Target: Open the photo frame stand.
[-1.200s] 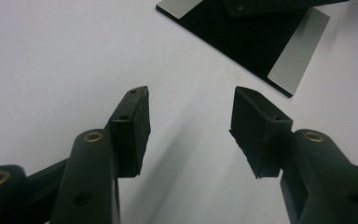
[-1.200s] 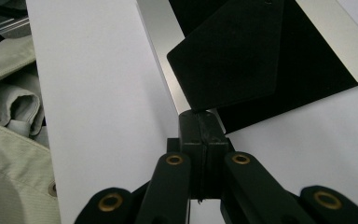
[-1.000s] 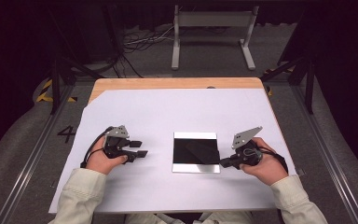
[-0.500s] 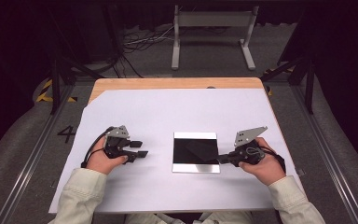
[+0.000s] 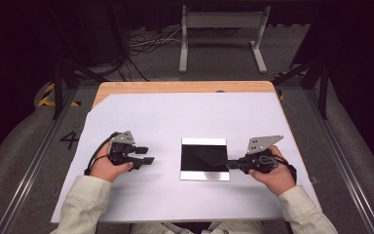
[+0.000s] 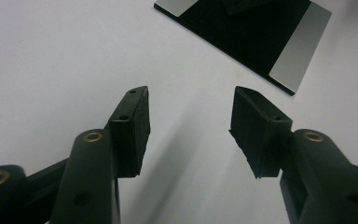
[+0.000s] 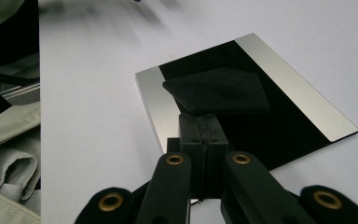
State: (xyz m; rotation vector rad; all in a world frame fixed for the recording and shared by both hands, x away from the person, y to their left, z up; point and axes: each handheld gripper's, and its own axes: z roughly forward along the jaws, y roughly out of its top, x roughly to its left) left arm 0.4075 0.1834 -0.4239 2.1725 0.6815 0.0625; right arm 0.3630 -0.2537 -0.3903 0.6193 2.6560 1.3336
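A square glossy black plate with silver strips along two edges lies flat on the white sheet at the table's middle. My right gripper lies level just right of it, its tips at the plate's right edge. In the right gripper view its jaws are shut together with nothing visible between them. A dark angular shape on the plate looks like a reflection; I cannot tell for sure. My left gripper rests left of the plate, apart from it. It is open and empty, pointing toward the plate.
The white sheet covers most of a wooden tabletop, whose far edge shows bare. A metal stand and cables sit on the floor beyond. Rails run along both sides of the table. Light sleeves come in at the bottom.
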